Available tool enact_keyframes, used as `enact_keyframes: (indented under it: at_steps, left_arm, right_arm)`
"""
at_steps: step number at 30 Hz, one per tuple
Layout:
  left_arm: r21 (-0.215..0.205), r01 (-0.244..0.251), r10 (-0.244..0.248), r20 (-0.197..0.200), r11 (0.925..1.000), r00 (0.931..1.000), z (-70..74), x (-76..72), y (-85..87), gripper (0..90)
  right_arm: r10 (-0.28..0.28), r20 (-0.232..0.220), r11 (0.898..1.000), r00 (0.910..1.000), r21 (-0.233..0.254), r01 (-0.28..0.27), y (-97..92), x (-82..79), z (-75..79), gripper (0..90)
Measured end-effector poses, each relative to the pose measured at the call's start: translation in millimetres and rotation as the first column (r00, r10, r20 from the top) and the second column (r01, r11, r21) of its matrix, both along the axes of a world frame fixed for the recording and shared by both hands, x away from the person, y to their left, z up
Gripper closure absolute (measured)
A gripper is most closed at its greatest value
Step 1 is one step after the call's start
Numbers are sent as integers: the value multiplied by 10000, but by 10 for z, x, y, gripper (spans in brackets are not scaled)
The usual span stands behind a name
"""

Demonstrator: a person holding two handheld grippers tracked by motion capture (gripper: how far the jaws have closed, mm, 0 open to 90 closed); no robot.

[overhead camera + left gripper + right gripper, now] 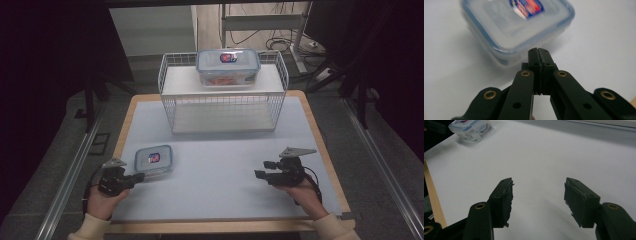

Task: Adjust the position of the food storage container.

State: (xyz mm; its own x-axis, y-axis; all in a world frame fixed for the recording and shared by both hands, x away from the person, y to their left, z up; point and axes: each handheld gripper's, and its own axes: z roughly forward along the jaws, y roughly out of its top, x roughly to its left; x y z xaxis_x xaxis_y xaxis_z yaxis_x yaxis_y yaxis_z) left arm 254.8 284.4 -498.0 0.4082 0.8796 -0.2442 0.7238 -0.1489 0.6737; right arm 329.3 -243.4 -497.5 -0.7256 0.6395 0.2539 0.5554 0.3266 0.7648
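Nothing is gripped yet: the left gripper [134, 177], jaws pressed together and empty, sits just beside the small lidded container [154, 160] on the white mat [220, 165], while the right gripper [262, 170] waits half-open, empty.

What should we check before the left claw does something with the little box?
1. Left gripper shut with nothing between its jaws: ok.
2. Left gripper touching the small box: cannot tell; the tips sit right at its near edge.
3. Lid on the small box: ok, it looks closed.
4. Right gripper open and holding nothing, resting away from the small box: ok.
5. Wire rack top shelf free for another box: not ok in the middle, where the big box sits.
6. Rack's lower shelf free: ok.
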Motion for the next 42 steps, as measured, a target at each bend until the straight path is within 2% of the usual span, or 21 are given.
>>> enact_keyframes:
  at_steps: [3,5,7,10,12,14,17,21,23,30,42]
  left_arm:
    - [29,-598,597,193,9982,9980,88,57,169,895]
    - [284,-1176,1170,235,9927,9929,83,141,286,896]
    - [-228,-1414,1413,-71,9897,9899,30,254,421,897]
    - [-76,-1763,1758,-438,9843,9834,-99,431,524,897]
    - [-141,-1783,1766,-778,9839,9812,-198,524,562,897]
    - [-21,-1623,1612,-1009,9867,9817,-266,572,544,897]
    - [-142,-1371,1346,-1152,9905,9842,-304,606,499,898]
    - [-357,-1139,1093,-1118,9929,9877,-291,639,433,898]
    - [-229,-1119,1087,-1118,9935,9878,-290,663,394,897]
    - [-403,-830,779,-1154,9957,9903,-294,737,258,898]
    - [-580,51,-112,-1054,9983,9944,-272,854,-190,898]
  right_arm:
    - [-22,-22,10000,10000,34,22,-4,-1,4,394]
    - [-14,-25,10000,10000,41,15,-3,-1,5,394]
    - [-5,-12,10000,10000,37,5,0,2,2,395]
    - [-30,-28,10000,10000,37,30,2,2,3,395]
    - [-47,-29,10000,10000,34,47,0,6,0,394]
    - [-76,-47,10000,10000,30,76,-4,9,-1,395]
    - [-80,-57,10000,10000,27,80,-13,19,-5,393]
    - [-109,-84,9999,9999,-4,109,-12,16,-8,393]
    - [-106,-83,9999,9999,17,106,-10,12,-5,393]
    - [-145,-76,9999,9999,9,145,-19,20,-6,393]
    - [-138,-110,9999,9998,-8,138,-16,18,-8,393]
